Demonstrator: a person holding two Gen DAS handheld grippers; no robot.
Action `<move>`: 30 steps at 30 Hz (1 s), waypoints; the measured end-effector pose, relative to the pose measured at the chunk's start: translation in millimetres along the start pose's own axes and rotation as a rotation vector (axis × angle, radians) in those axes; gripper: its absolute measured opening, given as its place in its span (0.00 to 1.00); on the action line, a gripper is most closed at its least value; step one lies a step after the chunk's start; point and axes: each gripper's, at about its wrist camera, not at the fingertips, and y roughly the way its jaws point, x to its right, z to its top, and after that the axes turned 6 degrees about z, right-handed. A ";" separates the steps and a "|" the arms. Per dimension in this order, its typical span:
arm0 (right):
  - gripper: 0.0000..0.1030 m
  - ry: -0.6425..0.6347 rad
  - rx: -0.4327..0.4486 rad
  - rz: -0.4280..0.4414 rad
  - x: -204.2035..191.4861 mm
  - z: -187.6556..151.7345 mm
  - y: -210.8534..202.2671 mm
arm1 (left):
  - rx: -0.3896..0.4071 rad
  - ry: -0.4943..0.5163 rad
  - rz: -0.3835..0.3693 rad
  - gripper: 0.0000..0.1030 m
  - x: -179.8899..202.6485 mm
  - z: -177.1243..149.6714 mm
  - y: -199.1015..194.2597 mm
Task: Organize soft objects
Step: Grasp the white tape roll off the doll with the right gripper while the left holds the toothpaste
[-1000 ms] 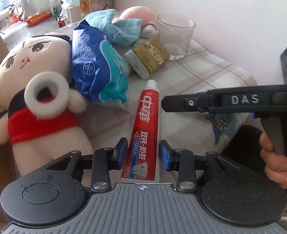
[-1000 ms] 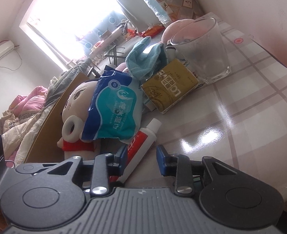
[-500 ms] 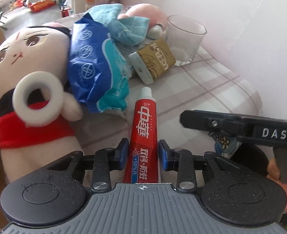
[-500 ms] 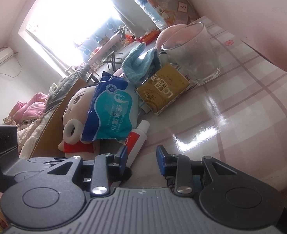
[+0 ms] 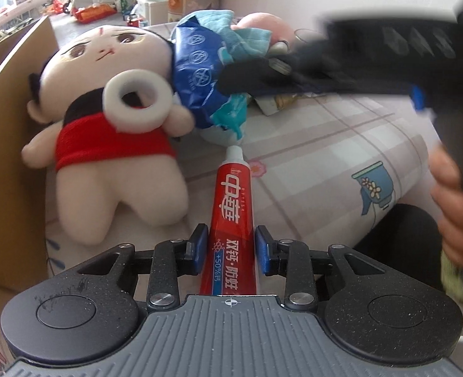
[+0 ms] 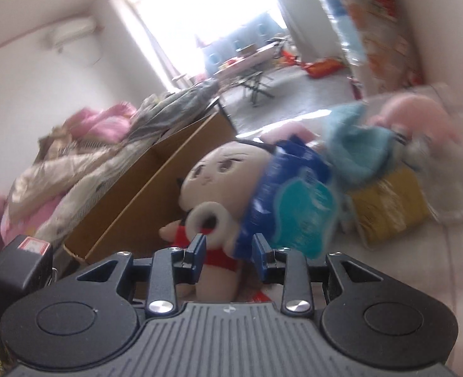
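A red toothpaste tube [image 5: 233,216] lies lengthwise between the blue pads of my left gripper [image 5: 231,245], which is shut on its lower half, cap pointing away. Beyond it lie a plush doll in a red top [image 5: 106,110] with a white ring [image 5: 137,100], a blue wipes packet [image 5: 200,72], a teal cloth [image 5: 247,34] and a pink plush [image 5: 263,23]. My right gripper [image 6: 229,245] stands open with nothing between its pads, above the table facing the doll [image 6: 219,172] and packet [image 6: 294,204]. It crosses the left wrist view as a blurred black bar.
An open cardboard box [image 5: 11,125] stands against the doll's left side. A gold carton [image 6: 388,207] and a blurred glass [image 6: 451,157] sit behind the packet. The checked tablecloth [image 5: 325,157] ends at a rounded edge on the right, where a hand [image 5: 451,204] grips the right tool.
My left gripper slid forward along the toothpaste tube and its pads closed on it. The right gripper rose, rolled level and swung across above the packet.
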 end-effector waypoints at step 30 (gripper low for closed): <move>0.16 -0.215 -0.094 -0.079 -36.4 23.6 57.1 | 0.051 -0.037 -0.073 0.30 -23.7 -7.4 5.4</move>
